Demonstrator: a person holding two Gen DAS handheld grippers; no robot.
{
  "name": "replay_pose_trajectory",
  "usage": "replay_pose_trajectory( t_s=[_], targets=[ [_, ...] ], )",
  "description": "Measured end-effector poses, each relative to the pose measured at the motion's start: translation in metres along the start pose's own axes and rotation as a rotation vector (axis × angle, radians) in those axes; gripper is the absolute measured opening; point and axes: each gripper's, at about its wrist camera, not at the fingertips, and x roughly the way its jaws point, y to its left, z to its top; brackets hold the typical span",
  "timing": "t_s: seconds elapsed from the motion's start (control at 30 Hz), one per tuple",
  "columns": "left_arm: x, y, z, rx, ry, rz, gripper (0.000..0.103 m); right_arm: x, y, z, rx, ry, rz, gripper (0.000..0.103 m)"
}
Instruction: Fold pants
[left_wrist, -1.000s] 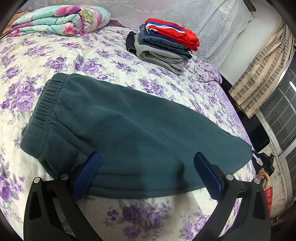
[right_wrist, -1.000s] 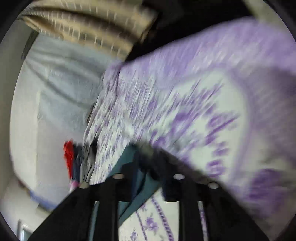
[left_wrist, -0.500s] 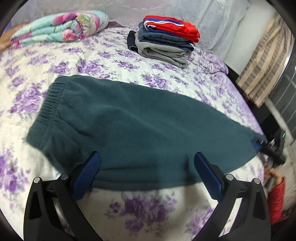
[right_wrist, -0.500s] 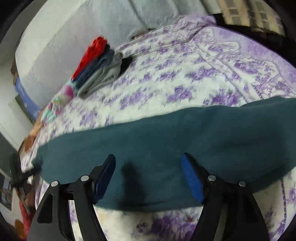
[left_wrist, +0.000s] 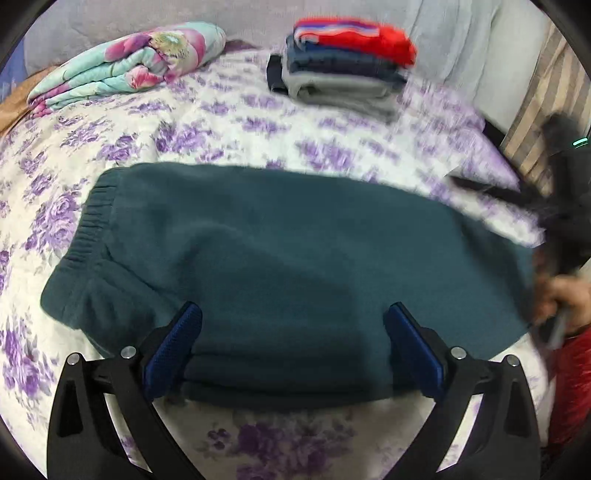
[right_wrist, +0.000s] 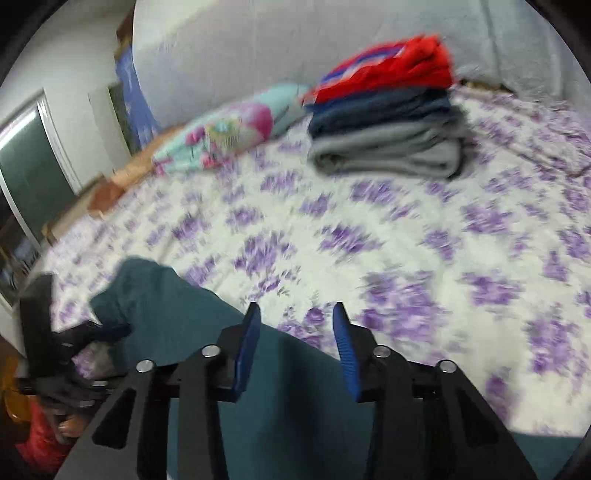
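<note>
On the purple-flowered bedspread (left_wrist: 221, 122), in the left wrist view, lie teal fleece pants (left_wrist: 277, 258), spread flat, with the elastic waistband at the left and the legs running off to the right. Look folded lengthwise, one leg over the other, the layered edges showing along the near side.

Directly over that near edge hangs the left gripper (left_wrist: 293, 350), spread wide, with blue pads (left_wrist: 173, 350) well apart. Frames a broad stretch of teal cloth between the fingers; grips nothing, with neither pad pressing on the fabric.

At the right edge of the same view, near the leg ends, shows a blurred dark tool with a person's hand (left_wrist: 565, 302) below it; too smeared to read further.

In the right wrist view, hangs the right gripper (right_wrist: 295, 343) over the far edge of the pants (right_wrist: 192, 325). Has just been closing and stands narrowed but parted. Shows flowered bedspread in the upper gap and teal cloth low behind the fingers; clamps nothing. Leaves most of the garment to the left of and below the fingers, where the cloth bunches up towards the blurred left gripper.

At the far side of the bed, well apart from the pants, sit a stack of folded clothes (left_wrist: 343, 74), red on top, and a folded floral quilt (left_wrist: 129, 66).
</note>
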Motion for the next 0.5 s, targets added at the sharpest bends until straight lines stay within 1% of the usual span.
replay_pose_trajectory(
  t_s=[0.03, 0.07, 0.13, 0.2, 0.33, 0.37, 0.4, 0.43, 0.47, 0.5],
  targets=[
    [0.0, 0.004, -0.001, -0.013, -0.001, -0.019, 0.098, 0.005, 0.005, -0.008, -0.014, 0.027, 0.008, 0.03],
    [0.0, 0.007, -0.001, -0.022, -0.001, -0.036, 0.098, 0.004, 0.011, -0.017, -0.048, 0.037, 0.002, 0.03],
    [-0.002, 0.012, -0.001, -0.044, -0.015, -0.067, 0.098, -0.007, 0.024, -0.035, -0.119, 0.044, -0.015, 0.03],
    [-0.002, 0.015, 0.0, -0.063, -0.019, -0.09, 0.098, -0.018, 0.031, -0.049, -0.148, 0.046, -0.016, 0.03],
    [-0.003, 0.019, 0.0, -0.096, -0.029, -0.132, 0.098, -0.018, 0.032, -0.051, -0.15, 0.059, -0.015, 0.03],
    [-0.003, 0.019, 0.0, -0.101, -0.03, -0.138, 0.098, -0.015, 0.032, -0.049, -0.138, 0.065, -0.004, 0.034],
    [-0.004, 0.019, -0.001, -0.103, -0.031, -0.142, 0.098, -0.013, 0.033, -0.047, -0.129, 0.07, 0.02, 0.045],
    [-0.005, 0.019, -0.001, -0.105, -0.032, -0.145, 0.098, -0.014, 0.035, -0.047, -0.132, 0.071, 0.057, 0.052],
    [-0.005, 0.02, -0.002, -0.105, -0.032, -0.147, 0.098, -0.013, 0.038, -0.045, -0.139, 0.071, 0.071, 0.061],
    [-0.006, 0.019, -0.002, -0.105, -0.033, -0.147, 0.098, -0.013, 0.039, -0.043, -0.136, 0.073, 0.084, 0.066]
  ],
)
